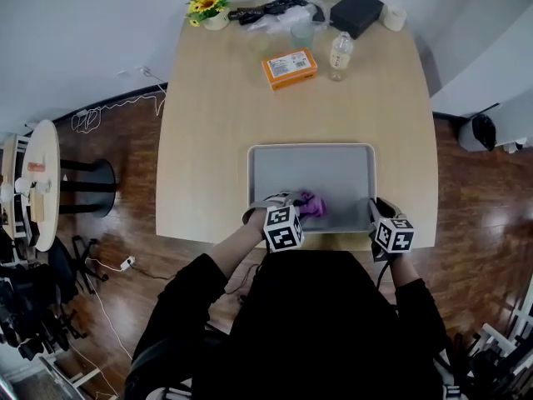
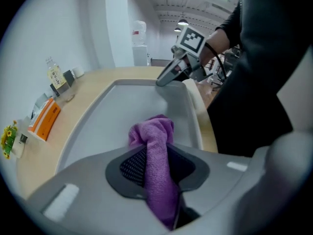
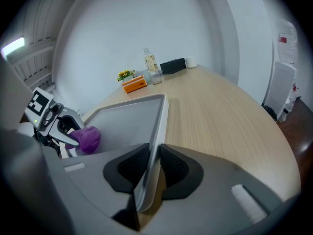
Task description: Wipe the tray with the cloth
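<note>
A grey rectangular tray (image 1: 333, 152) lies near the table's front edge. My left gripper (image 1: 293, 209) is shut on a purple cloth (image 1: 311, 205), which rests bunched on the tray's near left floor. In the left gripper view the cloth (image 2: 155, 151) runs between the pads and onto the tray (image 2: 122, 116). My right gripper (image 1: 375, 215) is shut on the tray's near right rim. Its pads clamp the thin rim (image 3: 151, 165), and the cloth (image 3: 88, 138) and the left gripper (image 3: 63, 133) show at the left of that view.
At the table's far end stand an orange box (image 1: 289, 67), a clear bottle (image 1: 339, 55), a glass (image 1: 302, 33), a black box (image 1: 356, 12), a white cup (image 1: 394, 17), black cables (image 1: 266, 8) and a yellow flower pot (image 1: 212, 7). The wooden tabletop (image 1: 208, 140) spreads left of the tray.
</note>
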`<action>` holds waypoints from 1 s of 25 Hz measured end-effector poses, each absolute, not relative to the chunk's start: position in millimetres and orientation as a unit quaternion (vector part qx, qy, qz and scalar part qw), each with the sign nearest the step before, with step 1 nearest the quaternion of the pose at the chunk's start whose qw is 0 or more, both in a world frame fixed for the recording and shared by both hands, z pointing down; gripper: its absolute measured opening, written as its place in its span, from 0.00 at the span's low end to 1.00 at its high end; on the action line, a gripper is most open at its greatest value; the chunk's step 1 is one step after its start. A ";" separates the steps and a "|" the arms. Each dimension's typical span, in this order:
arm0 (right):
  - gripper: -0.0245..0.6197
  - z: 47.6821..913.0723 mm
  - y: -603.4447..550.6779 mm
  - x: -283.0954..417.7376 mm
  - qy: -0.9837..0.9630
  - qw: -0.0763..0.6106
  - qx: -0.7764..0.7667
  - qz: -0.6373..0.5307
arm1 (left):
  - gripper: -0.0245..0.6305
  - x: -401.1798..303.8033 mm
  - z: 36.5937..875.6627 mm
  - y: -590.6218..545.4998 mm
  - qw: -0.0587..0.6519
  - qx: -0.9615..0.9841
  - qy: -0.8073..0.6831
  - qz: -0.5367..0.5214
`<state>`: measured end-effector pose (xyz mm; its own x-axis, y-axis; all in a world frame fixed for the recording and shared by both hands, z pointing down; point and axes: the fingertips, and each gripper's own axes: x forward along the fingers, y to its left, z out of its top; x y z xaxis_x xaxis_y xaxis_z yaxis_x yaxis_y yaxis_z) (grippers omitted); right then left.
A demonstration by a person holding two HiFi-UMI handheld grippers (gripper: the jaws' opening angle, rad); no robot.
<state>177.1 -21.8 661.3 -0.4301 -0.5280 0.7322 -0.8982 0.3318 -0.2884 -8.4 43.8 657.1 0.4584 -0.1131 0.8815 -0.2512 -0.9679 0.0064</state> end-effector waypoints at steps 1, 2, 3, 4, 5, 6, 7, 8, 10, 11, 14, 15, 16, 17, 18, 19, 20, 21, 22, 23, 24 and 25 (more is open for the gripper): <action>0.15 661.1 -21.9 177.1 -0.771 0.266 0.464 0.346 | 0.17 -3.8 657.1 56.6 0.070 0.853 -0.100 0.507; 0.15 661.2 -21.9 177.0 -0.771 0.265 0.465 0.344 | 0.17 -0.2 657.4 67.6 0.071 0.855 -0.093 0.506; 0.15 661.3 -21.7 177.0 -0.771 0.265 0.466 0.343 | 0.17 2.3 657.9 76.2 0.071 0.855 -0.089 0.506; 0.15 661.4 -21.5 176.9 -0.771 0.265 0.466 0.343 | 0.17 3.7 658.3 82.0 0.070 0.855 -0.089 0.507; 0.15 661.3 -21.1 176.7 -0.771 0.265 0.467 0.342 | 0.16 4.0 658.6 85.0 0.070 0.853 -0.092 0.508; 0.15 661.0 -20.8 176.2 -0.771 0.265 0.467 0.341 | 0.16 3.6 658.7 86.1 0.070 0.852 -0.095 0.510; 0.15 660.5 -20.5 175.6 -0.771 0.265 0.468 0.341 | 0.16 2.7 658.5 86.4 0.071 0.851 -0.096 0.511; 0.15 659.9 -20.1 174.9 -0.771 0.264 0.468 0.341 | 0.16 1.7 658.2 86.5 0.073 0.851 -0.092 0.512; 0.15 658.5 -19.7 173.6 -0.771 0.263 0.469 0.341 | 0.16 0.2 657.2 85.9 0.076 0.852 -0.075 0.513; 0.15 658.0 -19.8 173.1 -0.771 0.261 0.469 0.342 | 0.16 0.1 656.2 84.5 0.078 0.852 -0.064 0.513; 0.15 657.6 -19.8 172.3 -0.772 0.258 0.469 0.343 | 0.16 -1.7 652.7 64.5 0.074 0.853 -0.057 0.513; 0.15 657.5 -19.7 172.1 -0.772 0.258 0.468 0.344 | 0.17 -5.0 653.7 50.8 0.069 0.851 -0.067 0.516; 0.15 657.6 -19.7 171.8 -0.773 0.257 0.467 0.345 | 0.17 -9.2 654.9 34.1 0.064 0.849 -0.081 0.519; 0.15 657.7 -19.6 171.6 -0.773 0.256 0.467 0.346 | 0.17 -13.9 656.2 15.2 0.061 0.846 -0.098 0.521; 0.15 657.7 -19.5 171.4 -0.773 0.254 0.466 0.347 | 0.17 -18.4 657.3 -5.0 0.057 0.843 -0.115 0.523; 0.15 657.5 -19.5 171.3 -0.773 0.253 0.466 0.349 | 0.17 -22.6 657.6 -25.6 0.052 0.839 -0.130 0.525; 0.15 657.4 -19.6 171.1 -0.773 0.251 0.465 0.350 | 0.17 -26.3 657.4 -45.6 0.045 0.836 -0.143 0.528; 0.15 657.6 -19.8 170.8 -0.773 0.250 0.465 0.351 | 0.17 -29.3 656.6 -64.1 0.036 0.831 -0.152 0.533; 0.15 657.8 -20.0 170.3 -0.773 0.248 0.465 0.352 | 0.17 -31.5 656.0 -80.4 0.026 0.827 -0.157 0.539; 0.15 658.1 -20.1 170.0 -0.773 0.247 0.465 0.353 | 0.17 -33.0 656.2 -93.5 0.014 0.822 -0.159 0.547; 0.15 658.4 -20.1 169.9 -0.774 0.246 0.465 0.354 | 0.17 -33.5 657.1 -102.4 0.005 0.818 -0.157 0.553; 0.15 658.4 -19.9 170.1 -0.774 0.245 0.465 0.355 | 0.17 -32.1 656.9 -106.6 0.003 0.817 -0.152 0.557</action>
